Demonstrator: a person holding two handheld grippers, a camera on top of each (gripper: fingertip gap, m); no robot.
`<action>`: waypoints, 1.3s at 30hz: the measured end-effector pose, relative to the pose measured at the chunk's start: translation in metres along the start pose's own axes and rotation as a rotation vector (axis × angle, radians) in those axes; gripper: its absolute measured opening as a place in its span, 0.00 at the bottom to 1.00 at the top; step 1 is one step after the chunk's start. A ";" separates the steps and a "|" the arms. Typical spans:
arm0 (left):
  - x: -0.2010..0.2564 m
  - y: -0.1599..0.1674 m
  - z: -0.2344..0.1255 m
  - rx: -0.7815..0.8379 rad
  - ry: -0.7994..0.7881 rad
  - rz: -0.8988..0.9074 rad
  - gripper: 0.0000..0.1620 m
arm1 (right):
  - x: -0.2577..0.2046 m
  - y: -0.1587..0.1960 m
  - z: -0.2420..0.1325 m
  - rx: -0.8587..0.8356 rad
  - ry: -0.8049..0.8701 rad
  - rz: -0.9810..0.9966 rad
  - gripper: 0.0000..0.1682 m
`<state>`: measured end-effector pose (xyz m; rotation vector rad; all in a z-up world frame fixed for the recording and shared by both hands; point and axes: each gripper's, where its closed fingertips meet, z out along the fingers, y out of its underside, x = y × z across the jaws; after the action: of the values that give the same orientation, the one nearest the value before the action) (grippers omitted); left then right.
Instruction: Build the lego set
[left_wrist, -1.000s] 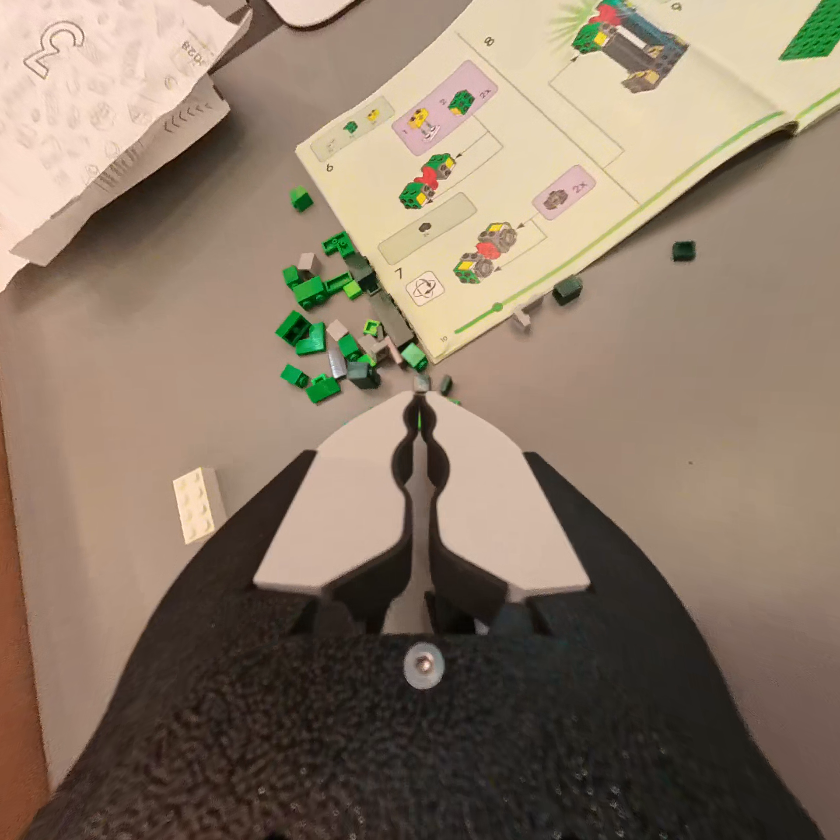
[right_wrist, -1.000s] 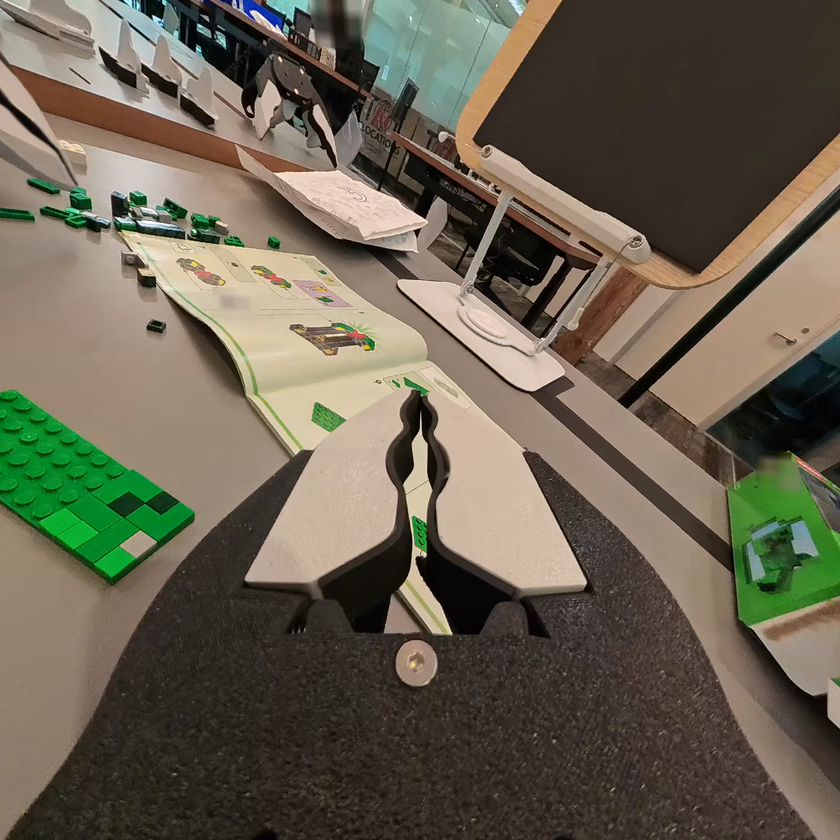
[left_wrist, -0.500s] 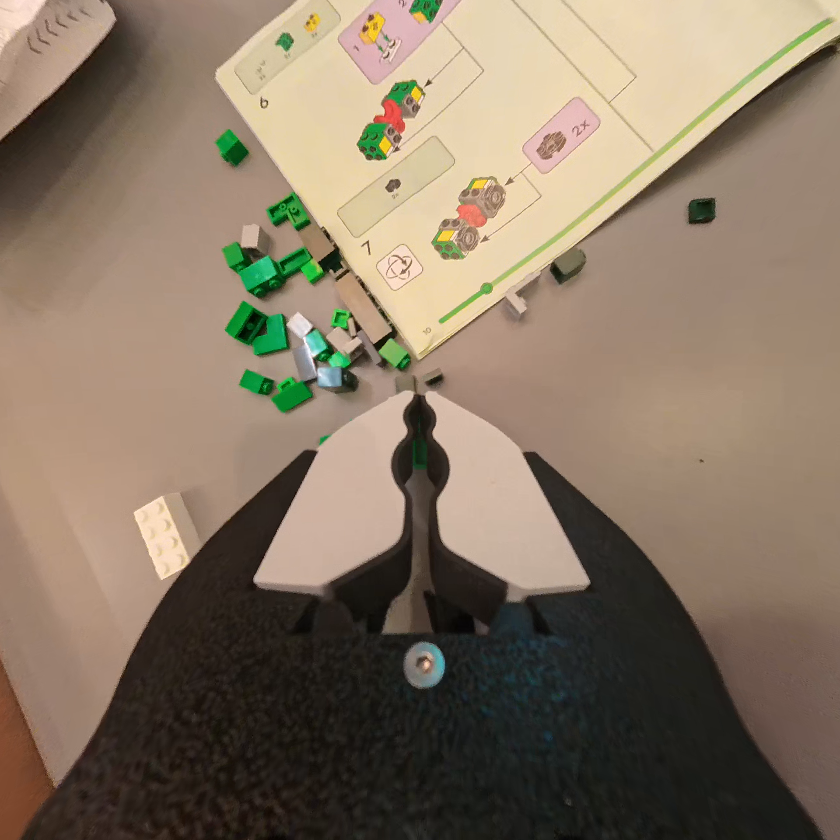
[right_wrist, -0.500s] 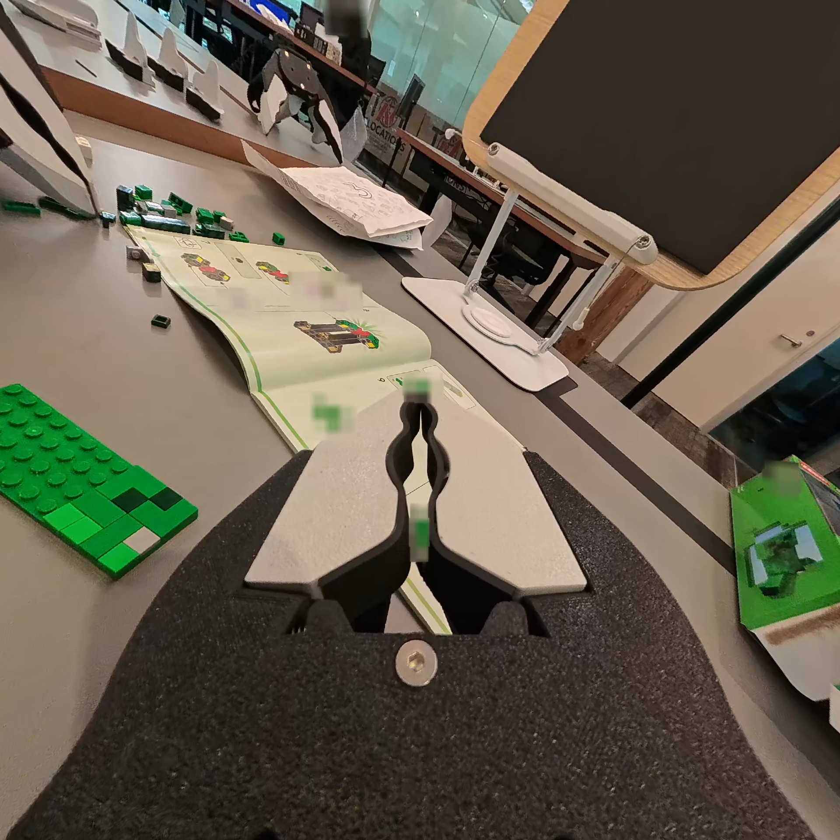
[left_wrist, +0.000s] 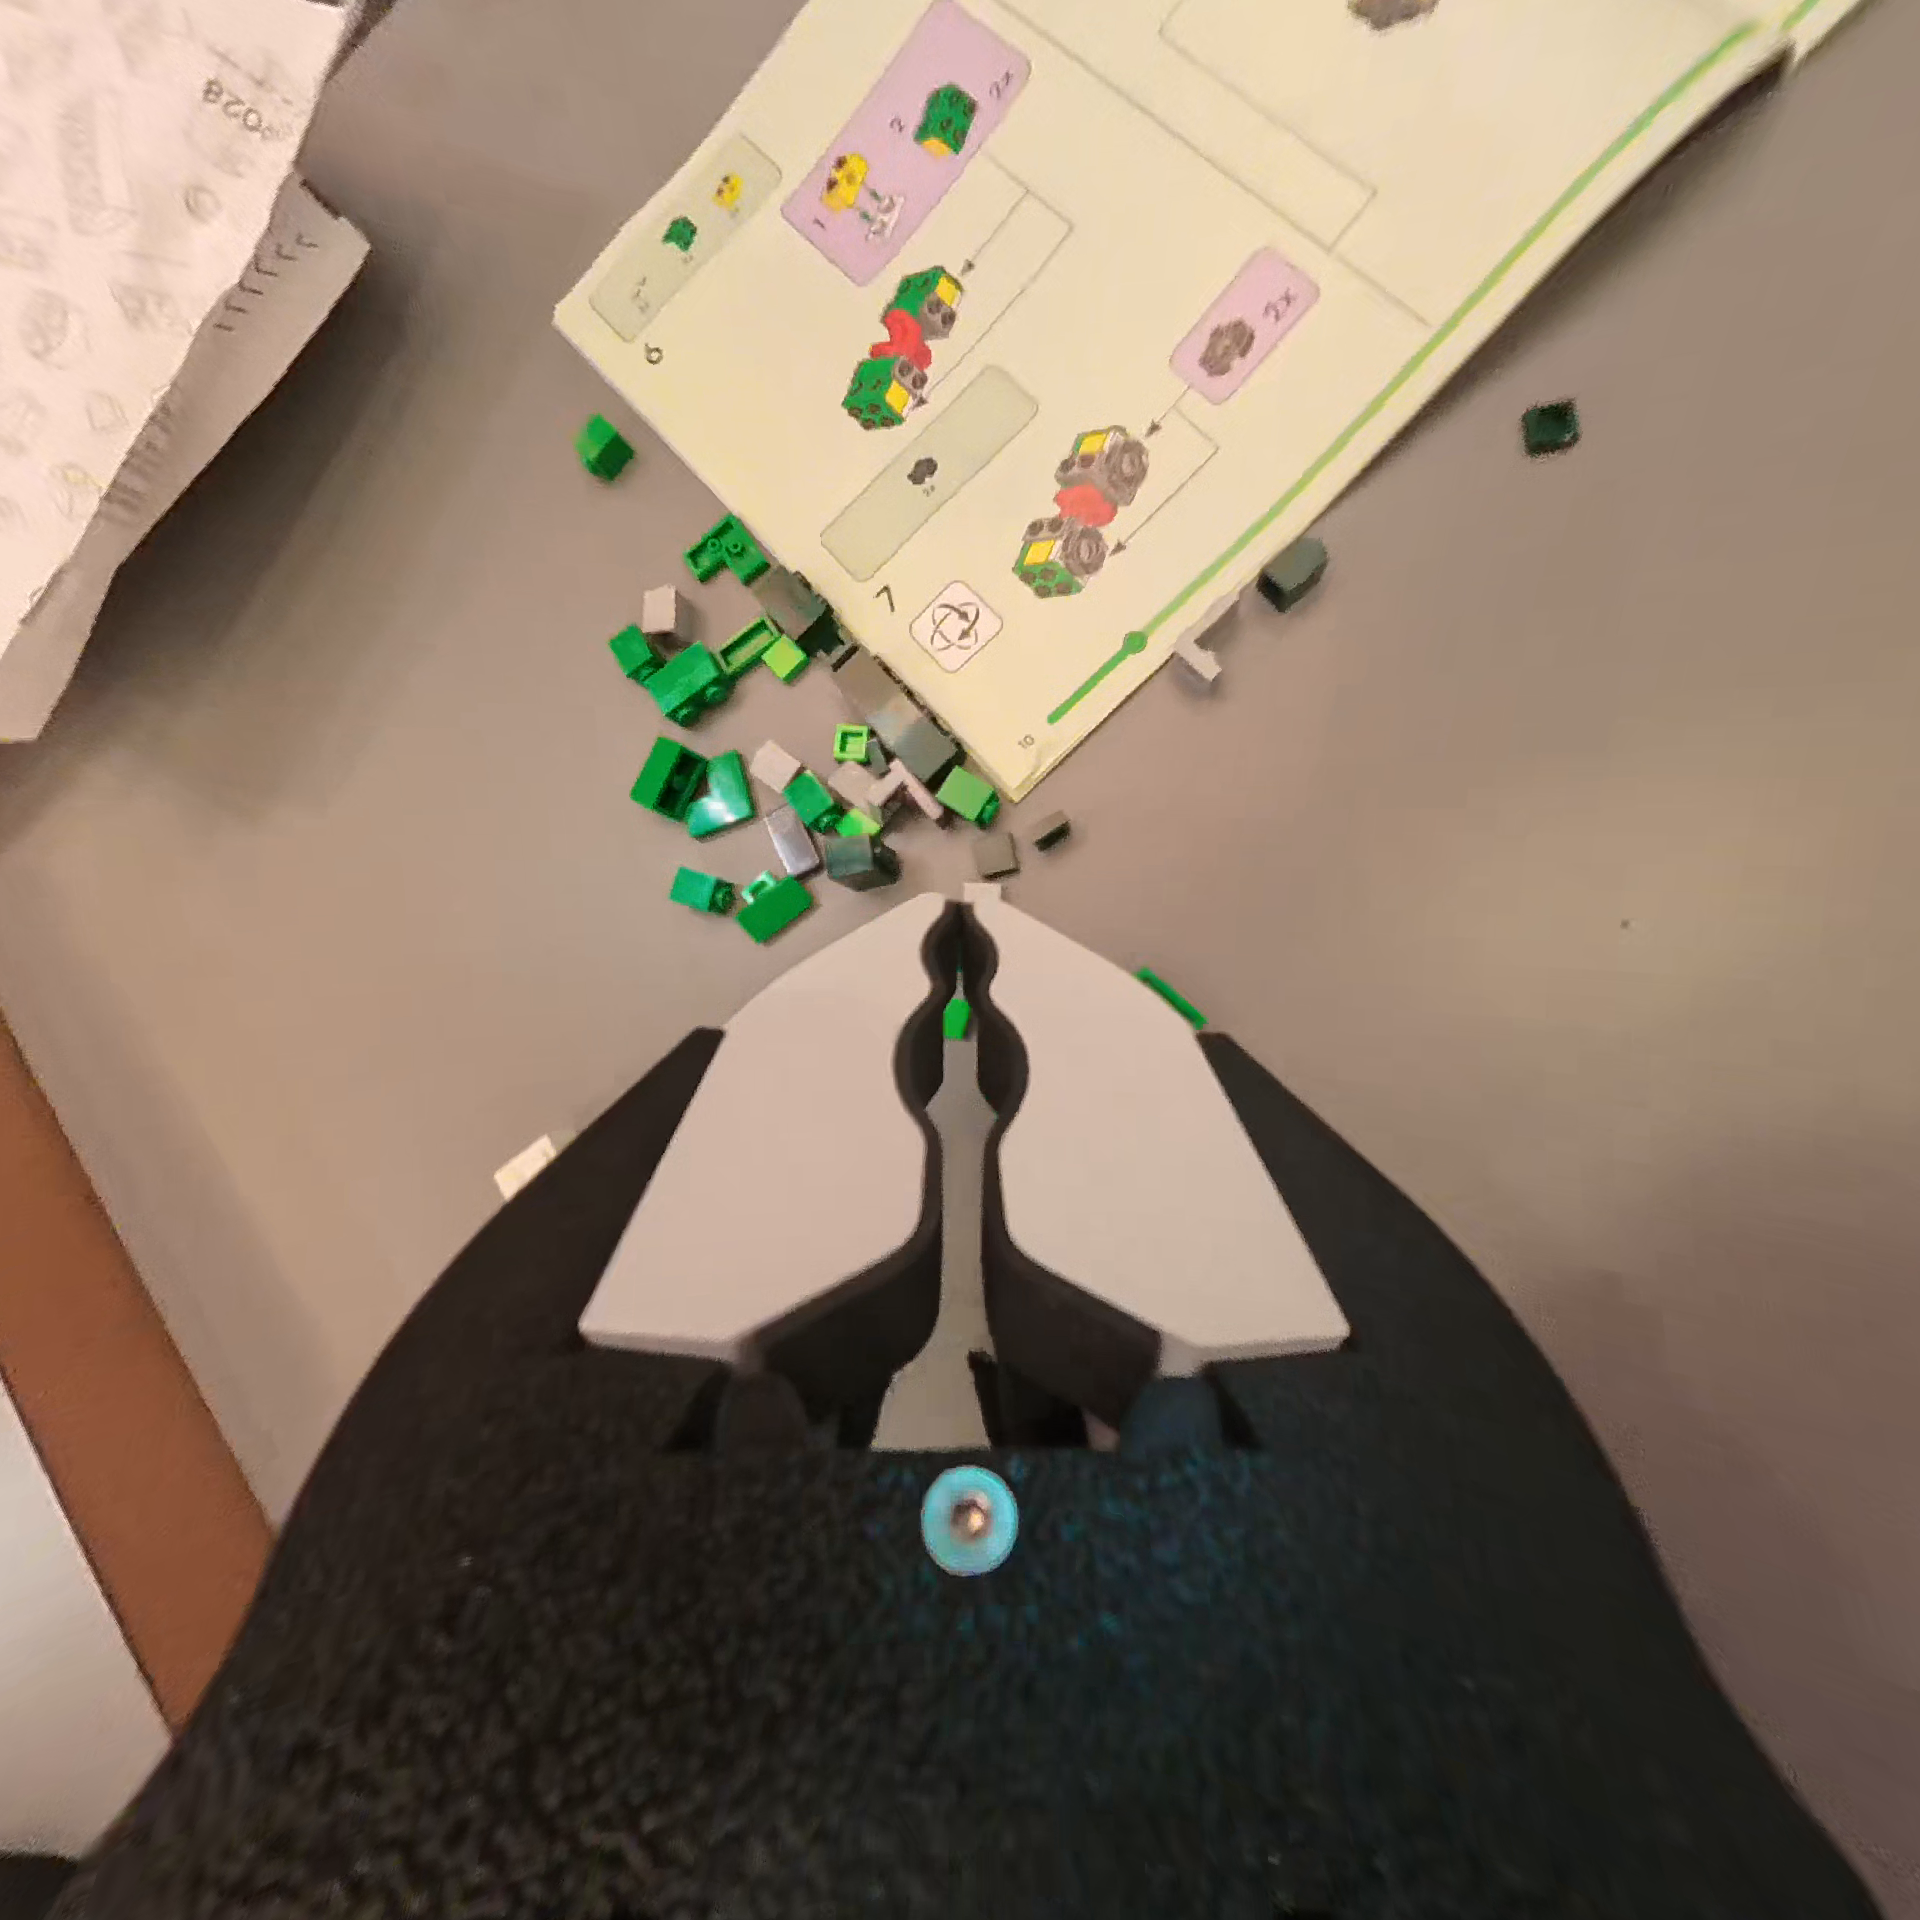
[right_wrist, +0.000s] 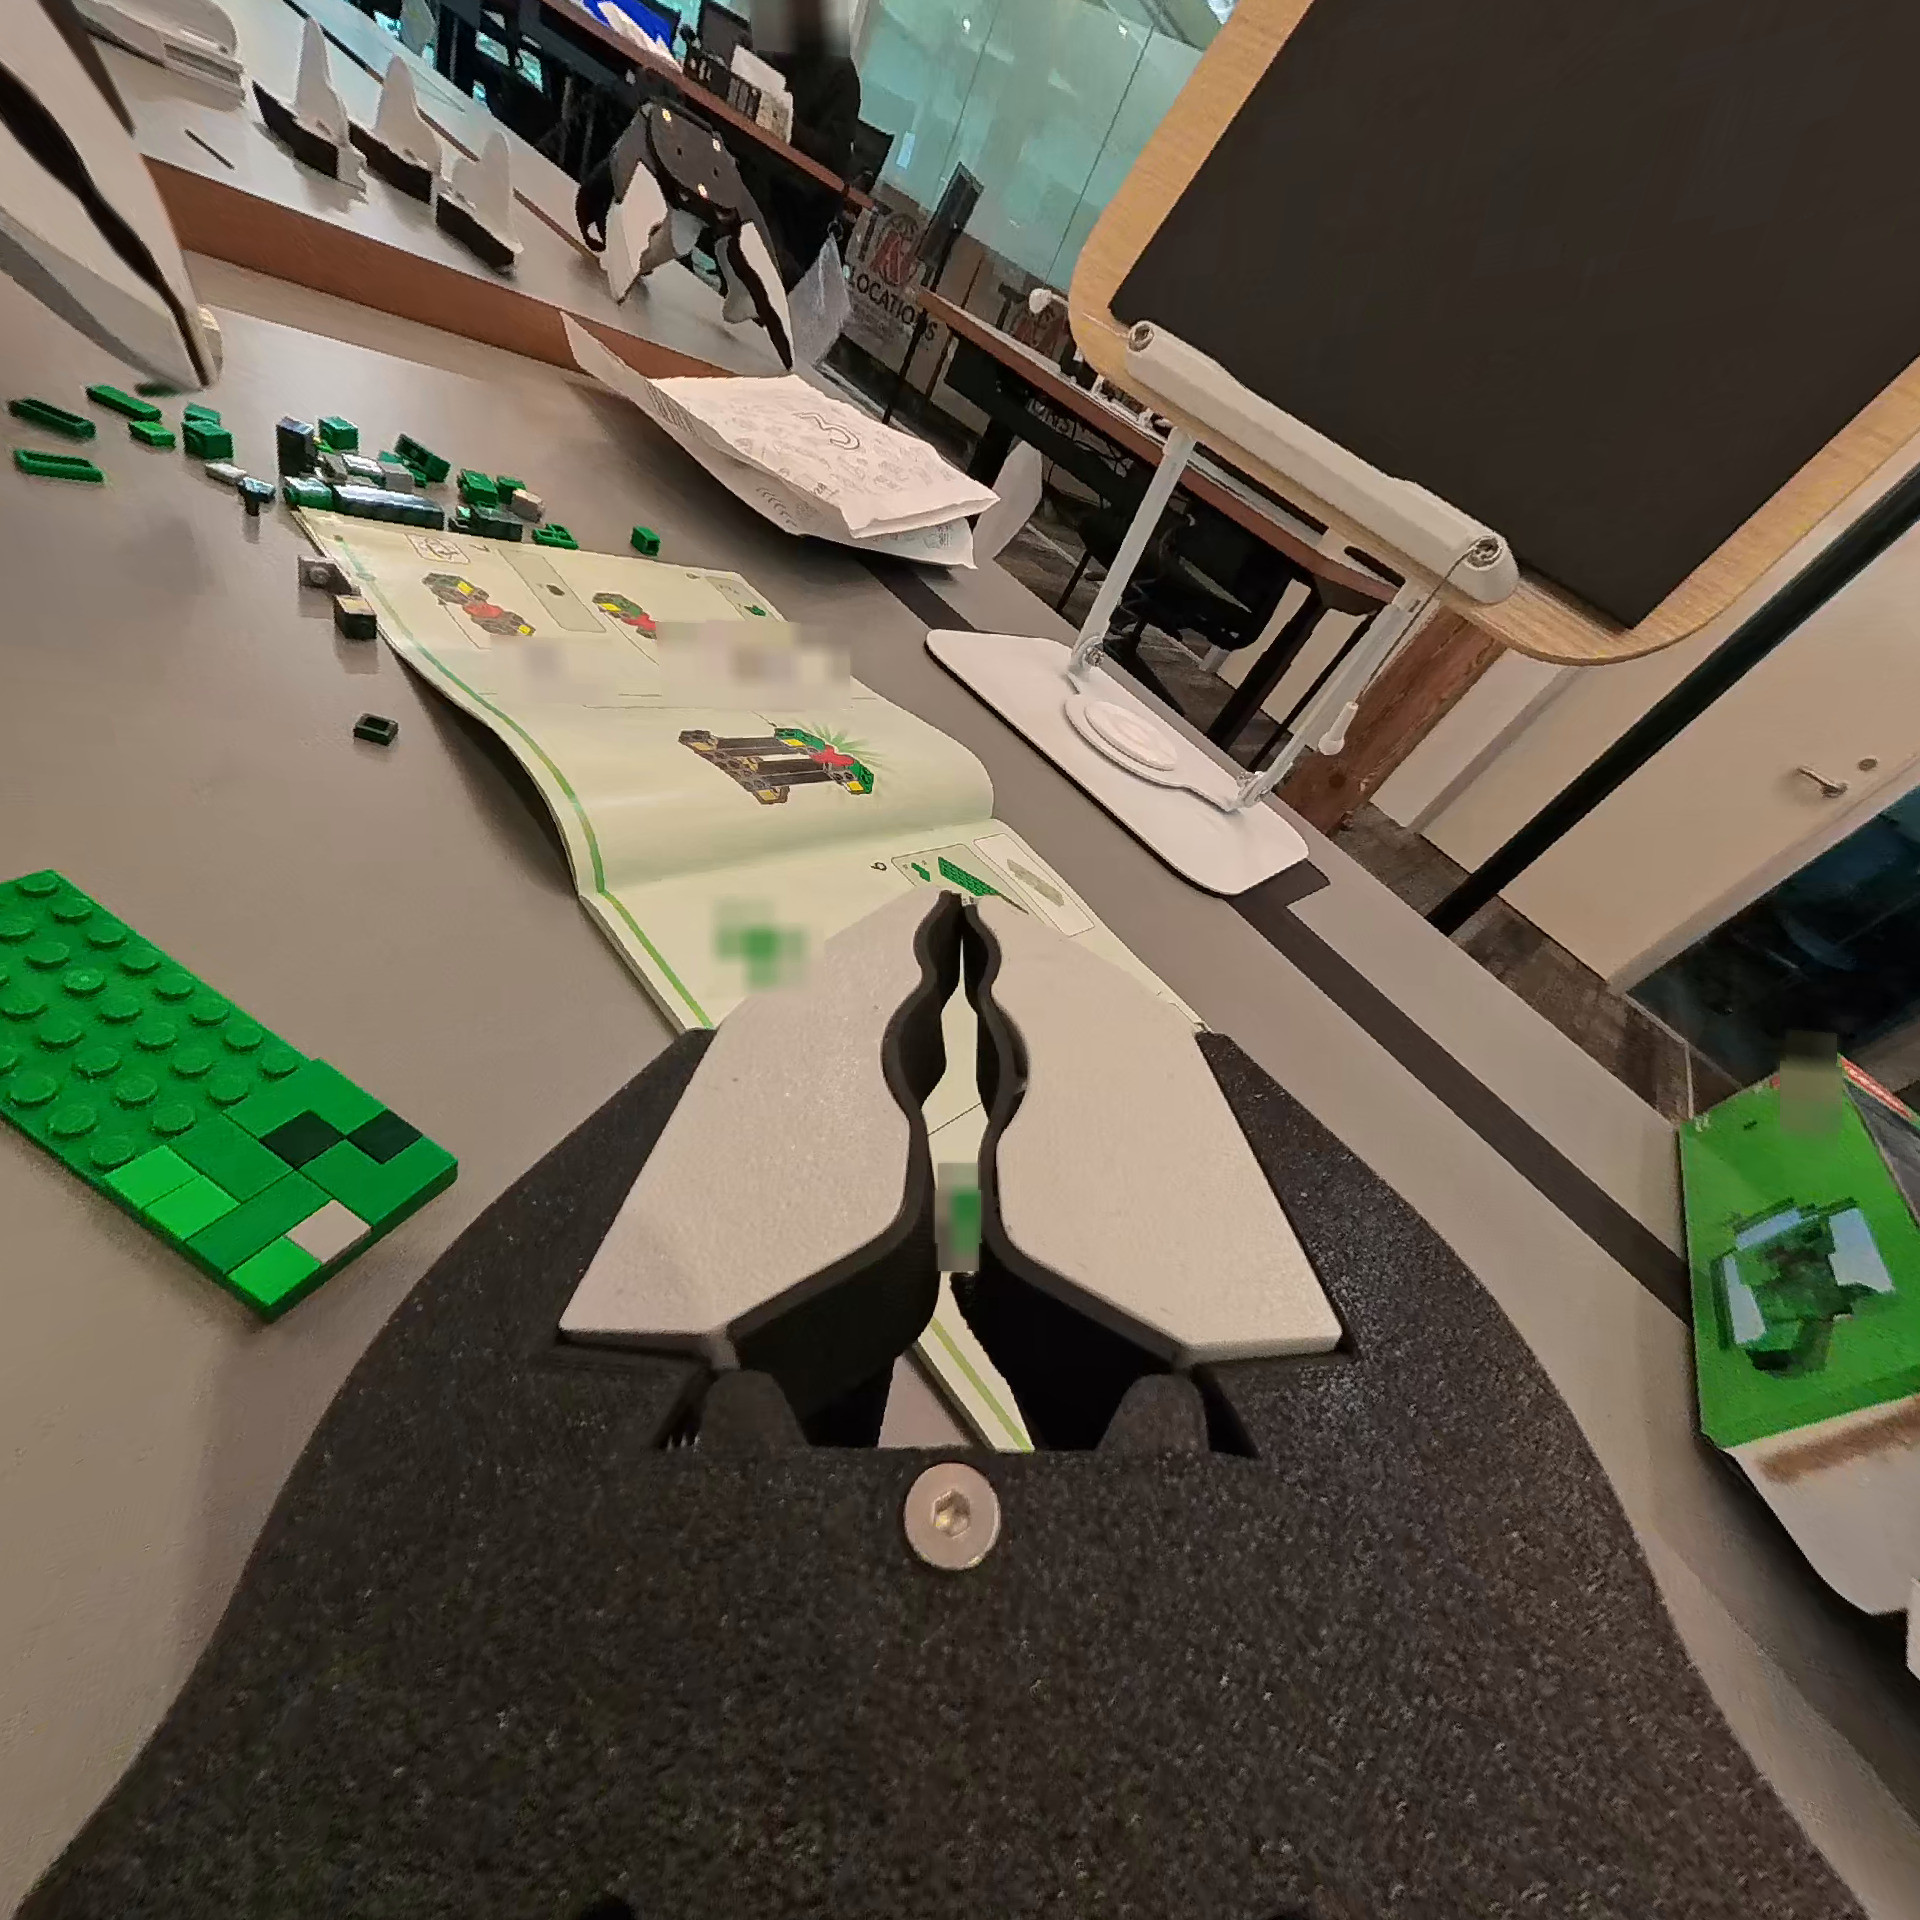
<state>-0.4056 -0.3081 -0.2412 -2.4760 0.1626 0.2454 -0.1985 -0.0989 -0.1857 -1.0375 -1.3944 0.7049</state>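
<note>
Left gripper (left_wrist: 961, 906): I saw its fingers pressed together, just below the loose bricks (left_wrist: 769, 774).
Right gripper (right_wrist: 958, 906): fingers pressed together, over the instruction booklet (right_wrist: 665, 748).

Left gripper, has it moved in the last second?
Yes. The left gripper first pushed forward toward the booklet, then drew back: the booklet and loose bricks sit about where they began, slightly turned.
</note>
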 end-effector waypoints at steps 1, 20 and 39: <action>0.003 0.001 0.003 -0.010 0.034 0.022 0.05 | 0.000 0.000 0.000 0.000 0.000 0.001 0.00; 0.011 0.010 0.013 -0.099 0.229 0.036 0.08 | -0.001 0.001 0.001 -0.006 -0.010 0.000 0.00; 0.000 0.019 -0.010 -0.071 0.213 0.069 0.04 | -0.005 0.002 0.003 -0.022 -0.017 -0.030 0.00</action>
<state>-0.4071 -0.3292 -0.2443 -2.5661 0.3349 0.0151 -0.2011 -0.1024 -0.1900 -1.0276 -1.4322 0.6787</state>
